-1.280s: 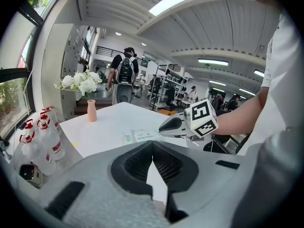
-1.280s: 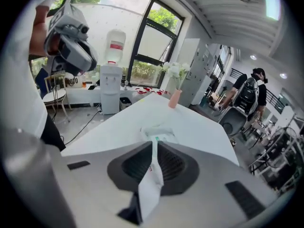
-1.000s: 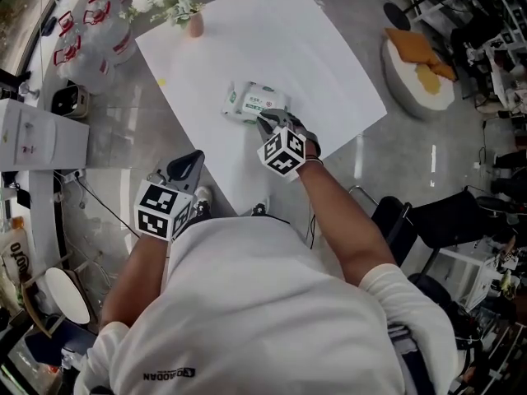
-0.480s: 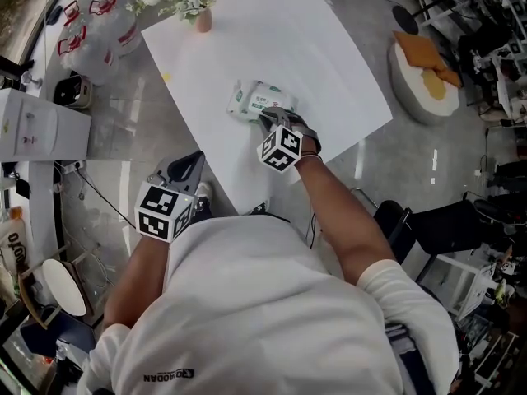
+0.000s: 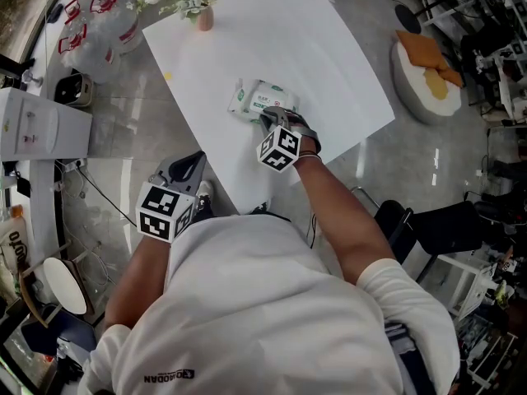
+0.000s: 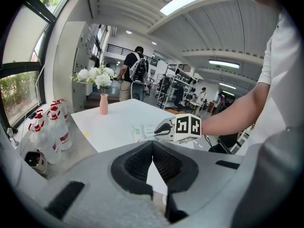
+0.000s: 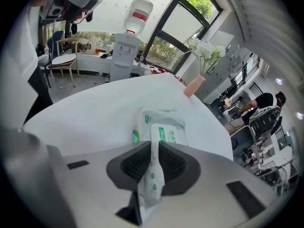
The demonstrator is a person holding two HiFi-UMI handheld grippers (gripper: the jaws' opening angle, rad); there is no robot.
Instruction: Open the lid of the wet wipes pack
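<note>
Both tools are shut: right tool (image 7: 154, 161) grips the wet wipes pack (image 5: 262, 99) by its edge; left tool (image 6: 152, 161) is empty. Next, probably: lift the lid (image 7: 170, 136).

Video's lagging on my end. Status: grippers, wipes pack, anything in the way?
Right gripper shut on wet wipes pack, near end seam. Left gripper shut, empty, off the table. Lid flat, not open. Only a flower vase, far corner.
</note>
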